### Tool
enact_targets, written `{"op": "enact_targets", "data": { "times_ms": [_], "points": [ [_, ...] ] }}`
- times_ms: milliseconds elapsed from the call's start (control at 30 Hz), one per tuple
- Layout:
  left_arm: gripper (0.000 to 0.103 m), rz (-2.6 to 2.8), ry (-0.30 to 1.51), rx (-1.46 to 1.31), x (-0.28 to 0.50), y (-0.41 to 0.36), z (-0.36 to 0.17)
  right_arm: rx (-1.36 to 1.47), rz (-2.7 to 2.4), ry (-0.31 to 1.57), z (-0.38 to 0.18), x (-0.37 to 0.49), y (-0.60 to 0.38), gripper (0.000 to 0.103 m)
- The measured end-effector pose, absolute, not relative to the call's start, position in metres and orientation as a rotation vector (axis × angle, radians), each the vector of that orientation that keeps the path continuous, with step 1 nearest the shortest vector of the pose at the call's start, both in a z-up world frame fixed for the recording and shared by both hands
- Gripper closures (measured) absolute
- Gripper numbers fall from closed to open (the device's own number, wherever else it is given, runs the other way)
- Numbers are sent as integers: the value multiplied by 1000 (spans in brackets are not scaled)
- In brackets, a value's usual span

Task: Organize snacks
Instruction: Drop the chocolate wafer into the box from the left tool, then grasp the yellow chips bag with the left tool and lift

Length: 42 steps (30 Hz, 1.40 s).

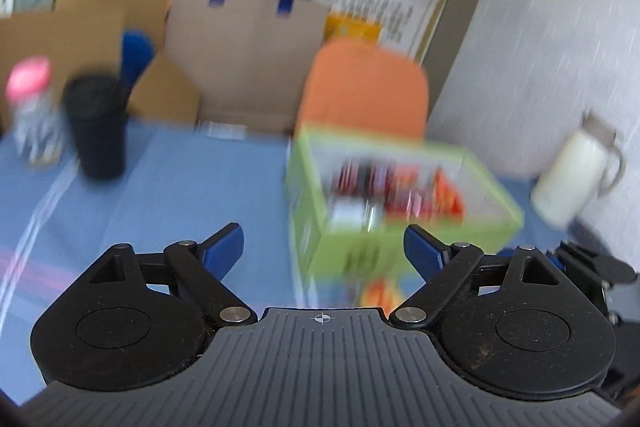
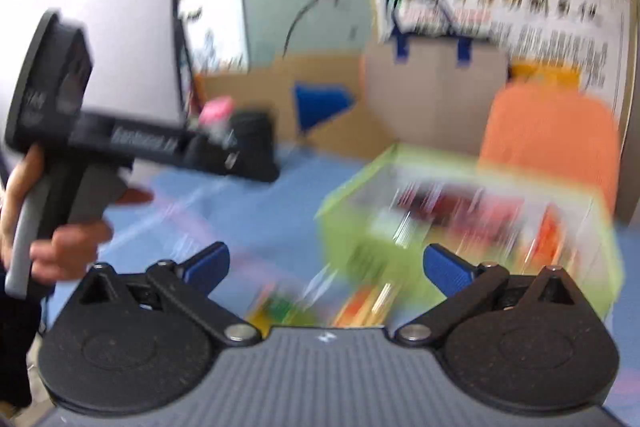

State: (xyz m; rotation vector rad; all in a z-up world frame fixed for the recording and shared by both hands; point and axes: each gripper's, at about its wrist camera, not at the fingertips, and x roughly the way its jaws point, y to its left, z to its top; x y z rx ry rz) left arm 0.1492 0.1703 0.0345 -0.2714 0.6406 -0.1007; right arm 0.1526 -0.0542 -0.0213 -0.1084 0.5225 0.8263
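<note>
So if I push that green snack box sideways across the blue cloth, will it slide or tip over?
Probably slide. The green snack box looks low and wide, with packets lying in its bottom, so tipping seems unlikely. Its walls look thin, perhaps clear plastic, so they may flex under a push near the rim. The blue cloth could drag and bunch; blur hides how smooth it is.

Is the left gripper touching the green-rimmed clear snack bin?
Apart. Left wrist view: left gripper jaws spread, nothing between; green-rimmed clear snack bin sits beyond the fingertips.
</note>
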Motion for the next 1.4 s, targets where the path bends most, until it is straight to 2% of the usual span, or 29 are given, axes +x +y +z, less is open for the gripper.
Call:
{"op": "enact_targets", "data": {
  "times_ms": [133,233,333,433,500,833,1267,1333,1400],
  "points": [
    [35,-169,782,-315,116,170,-10,-73,862,629,-58,95,-39,1],
    [46,-200,817,-284,106,164,-23,-42,863,661,-74,76,-26,1],
    [56,-220,846,-219,101,156,-31,-55,786,669,-85,82,-16,1],
    [65,-280,895,-294,106,161,-42,-53,782,672,-90,94,-10,1],
    [68,-326,912,-344,111,162,-44,-84,809,664,-90,99,-2,1],
    [70,-280,925,-302,71,129,-39,-205,877,653,-85,82,-8,1],
    [53,-254,917,-330,50,115,-40,-71,792,695,-87,88,-63,1],
    [53,-243,910,-335,49,120,-38,-66,792,670,-82,79,-64,1],
    [49,-223,893,-363,45,128,-34,-82,795,632,-77,68,-60,1]
  ]
}}
